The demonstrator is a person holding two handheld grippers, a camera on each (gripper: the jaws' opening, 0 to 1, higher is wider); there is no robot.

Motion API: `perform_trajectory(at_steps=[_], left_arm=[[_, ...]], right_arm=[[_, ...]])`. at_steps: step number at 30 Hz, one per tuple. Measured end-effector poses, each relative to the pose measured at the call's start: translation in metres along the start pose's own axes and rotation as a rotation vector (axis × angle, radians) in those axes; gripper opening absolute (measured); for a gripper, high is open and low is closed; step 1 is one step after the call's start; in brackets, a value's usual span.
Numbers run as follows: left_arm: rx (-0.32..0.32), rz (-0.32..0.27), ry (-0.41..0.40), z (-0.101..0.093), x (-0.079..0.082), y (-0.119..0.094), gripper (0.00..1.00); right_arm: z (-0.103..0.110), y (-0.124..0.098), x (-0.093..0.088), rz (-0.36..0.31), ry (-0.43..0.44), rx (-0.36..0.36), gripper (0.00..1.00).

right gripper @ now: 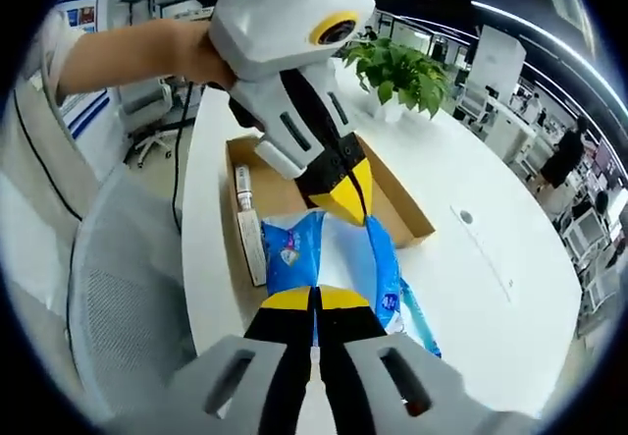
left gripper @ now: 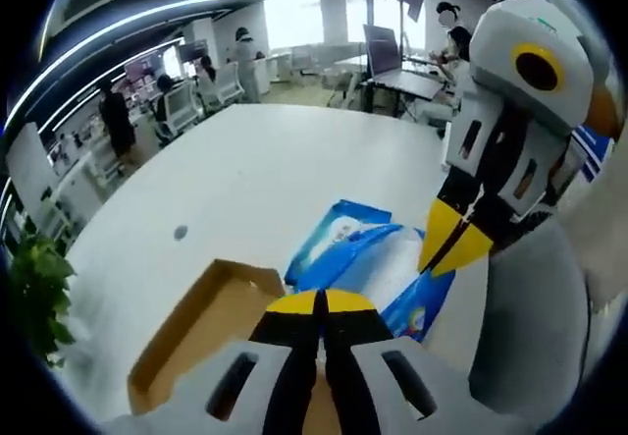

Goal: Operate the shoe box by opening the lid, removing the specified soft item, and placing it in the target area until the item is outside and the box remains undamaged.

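In my right gripper view, my right gripper (right gripper: pixel 316 299) has its yellow-tipped black jaws pressed together on the near edge of the soft pack (right gripper: pixel 329 258), a glossy blue-and-white plastic packet with a crinkled, pillowy skin. The pack lies stretched from the shoe box (right gripper: pixel 404 206) out over the smooth white surface (right gripper: pixel 491 288), with its far end at the box's near wall. The box is plain brown cardboard, a shallow open rectangle with raw, matte walls. A narrow white carton (right gripper: pixel 248 229) sits against its left inner wall. My left gripper (right gripper: pixel 345 199) comes down from above, its white moulded shell and yellow wedge tips closed tight on the far end of the pack, at the box's edge. A hand (right gripper: pixel 201 57) grips its handle. A leafy green plant (right gripper: pixel 397 72) stands beyond the box.

In my left gripper view, my left gripper (left gripper: pixel 322 303) shows jaws shut with no gap, the pack (left gripper: pixel 353 248) just past the tips and the box's cardboard floor (left gripper: pixel 201 327) to the left. My right gripper (left gripper: pixel 453 239) reaches in from the right, tips pinched on the blue film. A grey mesh chair back (left gripper: pixel 530 327) curves beside the surface.
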State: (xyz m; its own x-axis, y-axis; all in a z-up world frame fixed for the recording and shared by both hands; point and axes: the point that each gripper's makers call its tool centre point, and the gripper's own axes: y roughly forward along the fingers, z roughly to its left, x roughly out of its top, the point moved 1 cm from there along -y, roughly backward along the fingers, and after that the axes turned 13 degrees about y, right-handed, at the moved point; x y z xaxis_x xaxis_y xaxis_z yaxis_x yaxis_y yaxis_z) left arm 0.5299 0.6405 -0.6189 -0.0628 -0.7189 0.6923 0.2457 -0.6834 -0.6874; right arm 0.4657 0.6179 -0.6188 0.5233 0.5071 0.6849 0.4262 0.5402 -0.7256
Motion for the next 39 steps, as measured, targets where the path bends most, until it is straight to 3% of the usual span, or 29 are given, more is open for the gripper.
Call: perform_trajectory(at_steps=[13,39], left_arm=[[-0.035,-0.032,0.022,-0.014,0.034,0.026,0.0],[-0.092,-0.053,0.039,-0.022,0.079,0.076,0.0]], right_arm=[[-0.018,-0.026,-0.025,0.017,0.01,-0.027,0.0],[-0.067,-0.058,-0.062,0.031,0.034,-0.064,0.0]])
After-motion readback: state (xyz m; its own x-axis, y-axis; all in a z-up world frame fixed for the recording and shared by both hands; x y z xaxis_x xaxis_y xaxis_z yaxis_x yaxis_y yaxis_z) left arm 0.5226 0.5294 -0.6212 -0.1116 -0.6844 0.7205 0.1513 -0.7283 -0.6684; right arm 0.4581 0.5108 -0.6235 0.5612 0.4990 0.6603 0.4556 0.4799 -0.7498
